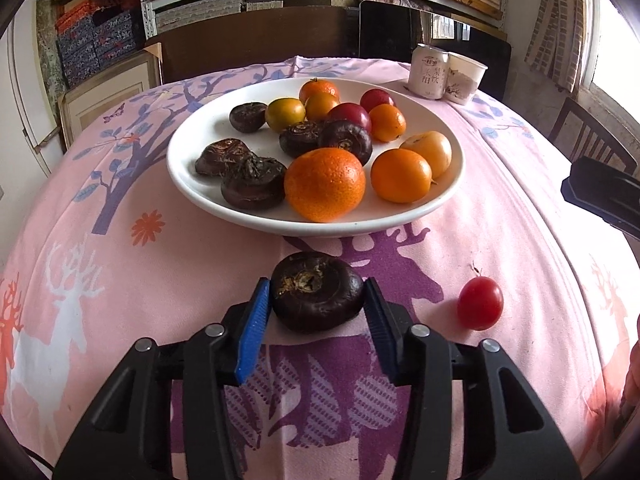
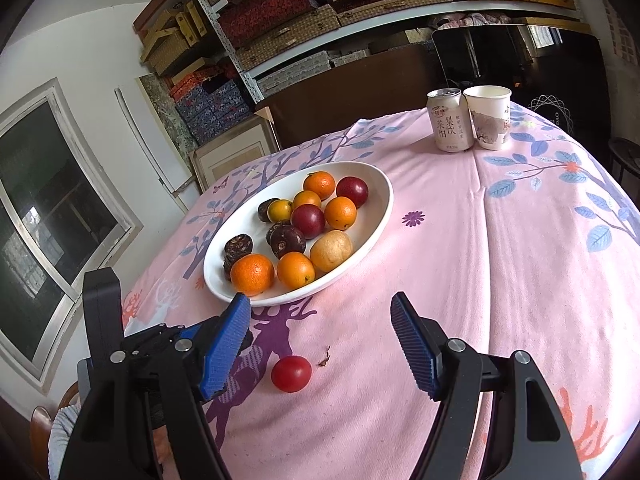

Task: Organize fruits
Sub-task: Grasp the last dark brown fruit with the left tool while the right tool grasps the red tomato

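Note:
A white plate (image 1: 200, 184) on the pink tablecloth holds several oranges, dark water chestnuts and red fruits. My left gripper (image 1: 316, 296) is shut on a dark water chestnut (image 1: 316, 290), in front of the plate, low over the cloth. A red cherry tomato (image 1: 479, 303) lies on the cloth to its right. In the right wrist view my right gripper (image 2: 320, 316) is open and empty, above the tomato (image 2: 291, 373), which lies between its fingers. The plate (image 2: 372, 224) is just beyond. The left gripper body shows at the left (image 2: 160, 352).
A drink can (image 2: 449, 120) and a paper cup (image 2: 490, 117) stand at the table's far right corner. Shelves with boxes stand behind the table. A chair (image 1: 588, 140) is at the right. A small stem scrap (image 2: 324, 357) lies by the tomato.

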`<action>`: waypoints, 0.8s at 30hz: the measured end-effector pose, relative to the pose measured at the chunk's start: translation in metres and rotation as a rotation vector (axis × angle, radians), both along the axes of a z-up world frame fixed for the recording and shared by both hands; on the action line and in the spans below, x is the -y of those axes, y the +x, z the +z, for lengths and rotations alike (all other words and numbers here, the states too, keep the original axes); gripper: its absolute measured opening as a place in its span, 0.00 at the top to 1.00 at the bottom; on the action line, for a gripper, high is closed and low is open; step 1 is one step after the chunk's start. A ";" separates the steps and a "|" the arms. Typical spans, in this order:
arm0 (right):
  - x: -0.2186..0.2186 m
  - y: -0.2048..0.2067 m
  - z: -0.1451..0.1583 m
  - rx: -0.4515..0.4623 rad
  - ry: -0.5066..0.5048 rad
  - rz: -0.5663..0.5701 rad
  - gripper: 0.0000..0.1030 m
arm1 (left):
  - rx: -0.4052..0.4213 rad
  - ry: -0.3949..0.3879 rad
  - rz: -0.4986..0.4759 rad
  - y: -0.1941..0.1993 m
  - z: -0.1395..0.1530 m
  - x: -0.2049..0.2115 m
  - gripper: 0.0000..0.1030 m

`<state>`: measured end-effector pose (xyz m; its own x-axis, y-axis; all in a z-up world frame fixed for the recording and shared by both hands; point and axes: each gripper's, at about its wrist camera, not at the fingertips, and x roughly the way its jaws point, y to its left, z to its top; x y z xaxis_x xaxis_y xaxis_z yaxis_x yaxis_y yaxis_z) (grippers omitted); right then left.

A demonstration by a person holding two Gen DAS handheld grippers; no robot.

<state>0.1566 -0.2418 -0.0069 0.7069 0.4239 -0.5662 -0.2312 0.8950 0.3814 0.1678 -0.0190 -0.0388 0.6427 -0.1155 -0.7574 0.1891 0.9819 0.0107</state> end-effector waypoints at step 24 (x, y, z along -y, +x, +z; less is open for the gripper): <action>-0.068 -0.011 -0.038 -0.056 -0.271 0.179 0.36 | 0.076 -0.035 0.136 -0.021 0.022 -0.048 0.55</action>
